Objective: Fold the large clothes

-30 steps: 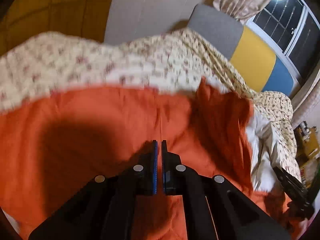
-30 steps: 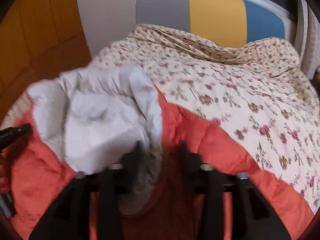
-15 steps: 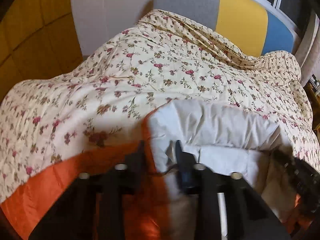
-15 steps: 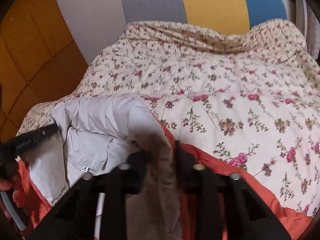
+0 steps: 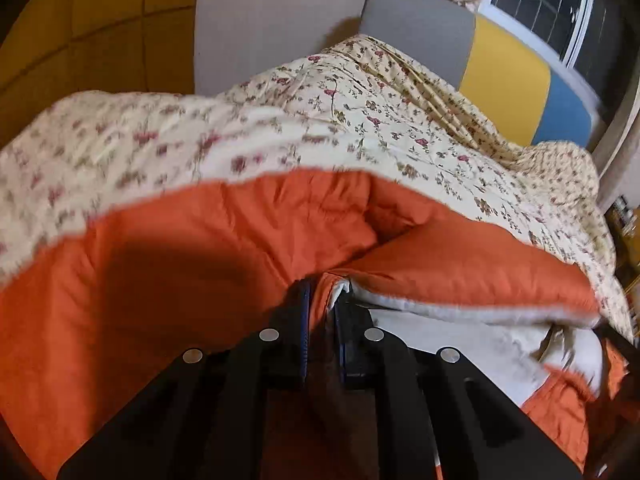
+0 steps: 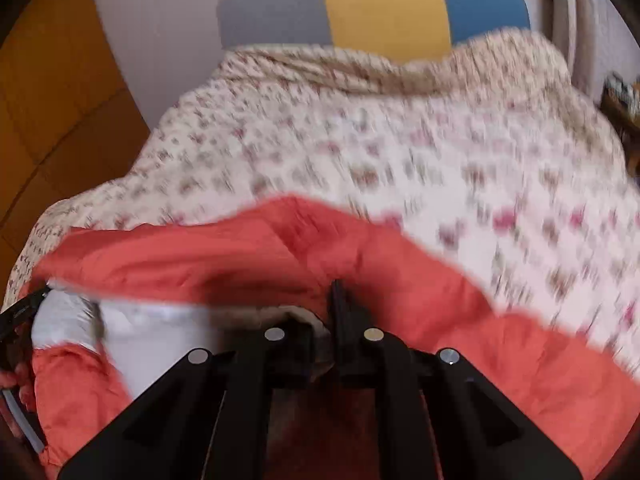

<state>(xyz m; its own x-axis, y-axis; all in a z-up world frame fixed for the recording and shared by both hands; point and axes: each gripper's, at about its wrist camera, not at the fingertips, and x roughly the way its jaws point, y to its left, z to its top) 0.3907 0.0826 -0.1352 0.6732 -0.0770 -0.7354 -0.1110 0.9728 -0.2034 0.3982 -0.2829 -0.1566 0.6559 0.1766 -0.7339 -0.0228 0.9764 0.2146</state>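
Note:
An orange padded jacket (image 5: pixel 200 248) with a white lining (image 5: pixel 460 352) lies across the floral bed. My left gripper (image 5: pixel 322 300) is shut on the jacket's edge, orange cloth pinched between its pads. In the right wrist view the jacket (image 6: pixel 460 312) spreads in front, its lining (image 6: pixel 160 332) showing at left. My right gripper (image 6: pixel 324 312) is shut on the jacket's edge, with cloth bunched over its left finger. The left gripper shows at the far left edge of the right wrist view (image 6: pixel 20 312).
A floral quilt (image 5: pixel 360 128) covers the bed, also in the right wrist view (image 6: pixel 400 152). A grey, yellow and blue headboard (image 5: pixel 500 64) stands behind it. A window (image 5: pixel 560 8) is at the upper right. Wood panelling (image 5: pixel 80 40) is at left.
Both grippers have moved down toward the bed with the jacket. The raised white lining is now folded under, and orange outer cloth covers most of the view. Both views are motion blurred.

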